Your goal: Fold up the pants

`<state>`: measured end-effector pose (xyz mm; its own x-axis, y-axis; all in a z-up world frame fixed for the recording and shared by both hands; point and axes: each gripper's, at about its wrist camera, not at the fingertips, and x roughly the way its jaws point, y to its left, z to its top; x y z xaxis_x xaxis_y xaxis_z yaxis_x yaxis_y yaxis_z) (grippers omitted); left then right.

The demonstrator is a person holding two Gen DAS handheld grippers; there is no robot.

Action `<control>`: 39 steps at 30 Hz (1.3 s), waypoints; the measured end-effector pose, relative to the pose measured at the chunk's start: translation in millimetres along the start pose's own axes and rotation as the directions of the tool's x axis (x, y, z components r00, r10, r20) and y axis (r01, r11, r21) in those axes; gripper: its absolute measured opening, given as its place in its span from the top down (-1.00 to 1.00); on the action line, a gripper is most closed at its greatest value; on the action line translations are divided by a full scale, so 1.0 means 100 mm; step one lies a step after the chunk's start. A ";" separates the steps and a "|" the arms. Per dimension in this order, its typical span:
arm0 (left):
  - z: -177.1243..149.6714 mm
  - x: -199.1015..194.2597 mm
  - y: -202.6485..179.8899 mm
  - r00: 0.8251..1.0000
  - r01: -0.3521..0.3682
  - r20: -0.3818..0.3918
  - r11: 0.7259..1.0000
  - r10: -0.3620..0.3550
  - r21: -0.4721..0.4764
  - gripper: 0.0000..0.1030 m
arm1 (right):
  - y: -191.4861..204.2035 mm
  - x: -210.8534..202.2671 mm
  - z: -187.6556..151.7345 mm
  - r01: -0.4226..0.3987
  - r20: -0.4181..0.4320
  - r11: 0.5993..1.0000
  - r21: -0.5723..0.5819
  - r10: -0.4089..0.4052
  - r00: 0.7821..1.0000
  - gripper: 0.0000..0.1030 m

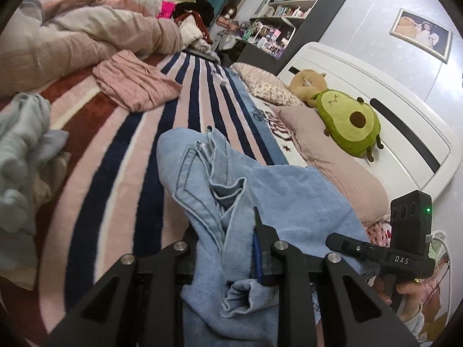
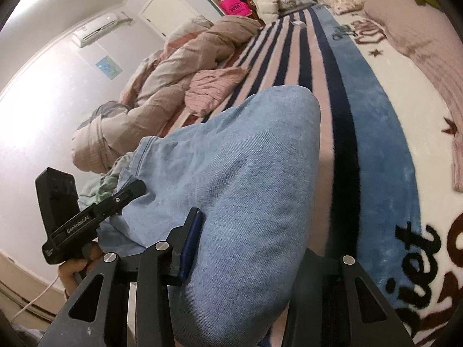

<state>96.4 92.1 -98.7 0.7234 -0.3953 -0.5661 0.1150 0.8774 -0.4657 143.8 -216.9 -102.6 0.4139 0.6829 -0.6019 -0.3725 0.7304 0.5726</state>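
Striped blanket (image 1: 121,150) covers the bed; both grippers' jaws pinch the denim pants (image 2: 237,173).

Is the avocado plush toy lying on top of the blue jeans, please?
No, the avocado plush toy rests against the white headboard, apart from the jeans.

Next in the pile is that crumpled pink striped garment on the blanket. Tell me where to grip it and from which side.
Grip the pink striped garment at its near edge, which lies flat on the striped blanket. Come low from the jeans' side: the heaped duvet crowds its far side, and its middle is bunched in folds. Both grippers are shut on the jeans, so free one first.
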 end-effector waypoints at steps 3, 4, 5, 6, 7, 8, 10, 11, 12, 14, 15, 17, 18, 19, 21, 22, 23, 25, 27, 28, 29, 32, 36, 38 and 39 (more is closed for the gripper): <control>0.04 -0.14 0.04 1.000 0.006 0.021 1.000 -0.007 0.013 0.61 | 0.15 -0.04 -0.01 0.002 0.012 1.000 -0.024 -0.002 1.000 0.32; 0.07 -0.19 0.05 0.999 0.006 0.032 1.000 -0.007 0.024 0.61 | 0.18 -0.06 -0.02 0.002 0.015 1.000 -0.029 -0.002 1.000 0.32; 0.09 -0.23 0.06 0.999 0.004 0.041 0.999 -0.005 0.032 0.61 | 0.23 -0.07 -0.02 0.003 0.017 0.999 -0.033 -0.003 1.000 0.32; 0.11 -0.28 0.07 0.999 0.004 0.050 0.999 -0.006 0.038 0.61 | 0.28 -0.06 -0.02 0.004 0.019 0.999 -0.043 -0.004 1.000 0.32; 0.12 -0.32 0.08 0.998 0.004 0.059 0.999 -0.006 0.045 0.61 | 0.35 -0.06 -0.01 0.006 0.021 0.999 -0.051 -0.005 1.000 0.32; 0.15 -0.38 0.09 0.997 0.001 0.071 0.998 -0.005 0.056 0.61 | 0.39 -0.05 0.00 0.009 0.024 0.998 -0.055 -0.007 1.000 0.32; 0.18 -0.48 0.13 0.996 -0.002 0.091 0.998 -0.004 0.068 0.61 | 0.51 -0.04 0.02 0.017 0.032 0.998 -0.068 -0.015 0.999 0.33; 0.20 -0.52 0.16 0.995 -0.003 0.097 0.997 -0.004 0.072 0.61 | 0.57 -0.03 0.02 0.021 0.037 0.997 -0.075 -0.018 0.999 0.33; 0.21 -0.55 0.17 0.995 -0.004 0.102 0.997 -0.004 0.074 0.61 | 0.63 -0.02 0.03 0.025 0.042 0.996 -0.082 -0.021 0.999 0.32; 0.23 -0.65 0.22 0.993 -0.007 0.116 0.996 -0.003 0.085 0.61 | 0.74 -0.01 0.03 0.030 0.049 0.995 -0.093 -0.025 0.999 0.33; 0.24 -0.68 0.24 0.993 -0.007 0.122 0.996 -0.004 0.088 0.61 | 0.81 0.00 0.03 0.032 0.052 0.994 -0.100 -0.027 0.998 0.33; 0.26 -0.76 0.29 0.991 -0.008 0.133 0.996 -0.004 0.093 0.61 | 0.92 0.01 0.03 0.036 0.055 0.993 -0.108 -0.031 0.998 0.33; 0.27 -0.79 0.31 0.990 -0.010 0.138 0.996 -0.004 0.094 0.61 | 0.97 0.02 0.02 0.038 0.056 0.993 -0.111 -0.032 0.998 0.33; 0.28 -0.82 0.34 0.990 -0.011 0.143 0.995 -0.003 0.096 0.61 | 1.01 0.04 0.02 0.039 0.057 0.993 -0.114 -0.033 0.998 0.33; 0.29 -0.90 0.41 0.988 -0.018 0.155 0.995 0.002 0.096 0.61 | 1.11 0.07 0.02 0.044 0.056 0.991 -0.124 -0.037 0.998 0.33; 0.30 -0.93 0.44 0.987 -0.020 0.161 0.995 0.005 0.093 0.61 | 1.16 0.09 0.02 0.045 0.055 0.991 -0.130 -0.038 0.998 0.33; 0.30 -0.95 0.45 0.986 -0.023 0.166 0.996 0.007 0.091 0.61 | 1.21 0.11 0.01 0.044 0.053 0.989 -0.139 -0.037 0.998 0.33; 0.32 -1.00 0.51 0.984 -0.031 0.177 0.996 0.015 0.086 0.61 | 1.28 0.15 0.02 0.041 0.049 0.988 -0.148 -0.035 0.998 0.33; 0.32 -1.06 0.57 0.982 -0.037 0.188 0.996 0.021 0.079 0.61 | 1.35 0.20 0.04 0.038 0.044 0.987 -0.159 -0.032 0.999 0.33; 0.32 -1.08 0.59 0.981 -0.041 0.194 0.996 0.025 0.077 0.61 | 1.39 0.23 0.04 0.038 0.042 0.985 -0.166 -0.031 0.999 0.33; 0.33 -1.11 0.62 0.979 -0.045 0.199 0.996 0.029 0.073 0.61 | 1.42 0.25 0.05 0.038 0.039 0.984 -0.172 -0.031 0.999 0.33; 0.34 -1.20 0.70 0.976 -0.059 0.214 0.996 0.044 0.063 0.61 | 1.51 0.33 0.08 0.034 0.026 0.981 -0.191 -0.029 0.999 0.33; 0.36 -1.27 0.76 0.971 -0.088 0.227 0.994 0.072 0.061 0.61 | 1.64 0.43 0.13 0.026 0.019 0.976 -0.215 -0.022 1.000 0.33; 0.38 -1.32 0.81 0.969 -0.100 0.233 0.993 0.084 0.059 0.61 | 1.66 0.47 0.15 0.017 0.011 0.975 -0.222 -0.015 1.000 0.33; 0.38 -1.33 0.83 0.968 -0.102 0.234 0.993 0.086 0.058 0.61 | 1.68 0.49 0.16 0.012 0.008 0.975 -0.224 -0.011 1.000 0.33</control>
<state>36.0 227.8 -36.1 0.8700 -0.2435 -0.4288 0.0794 0.9274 -0.3654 115.0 -61.3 -27.2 0.4243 0.6747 -0.6039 -0.5436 0.7232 0.4260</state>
